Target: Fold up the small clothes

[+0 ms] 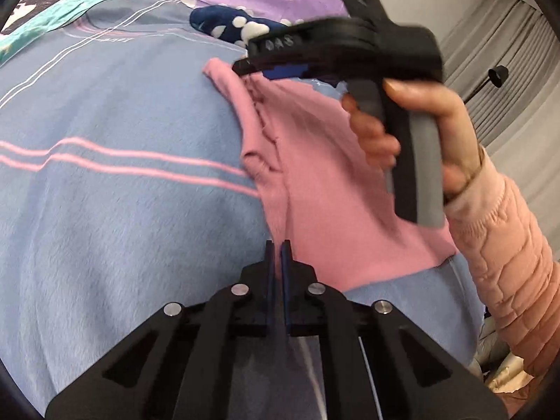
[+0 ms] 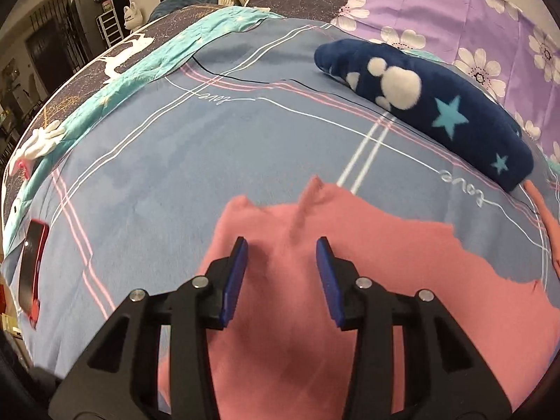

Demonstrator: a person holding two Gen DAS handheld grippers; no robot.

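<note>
A pink garment lies spread on the blue striped bedsheet. At the bottom of the left wrist view my left gripper is shut, its tips pinching the garment's near left edge. My right gripper, held by a hand in a pink padded sleeve, reaches over the garment's far edge. In the right wrist view the right gripper stands open just above the pink garment. A small raised peak of cloth sits ahead between its blue pads, which press on nothing.
A navy plush item with white dots and stars lies at the back right, beside purple flowered bedding. A red phone rests near the bed's left edge. A teal-bordered dark quilt runs along the far left. Shelves and furniture stand beyond the bed.
</note>
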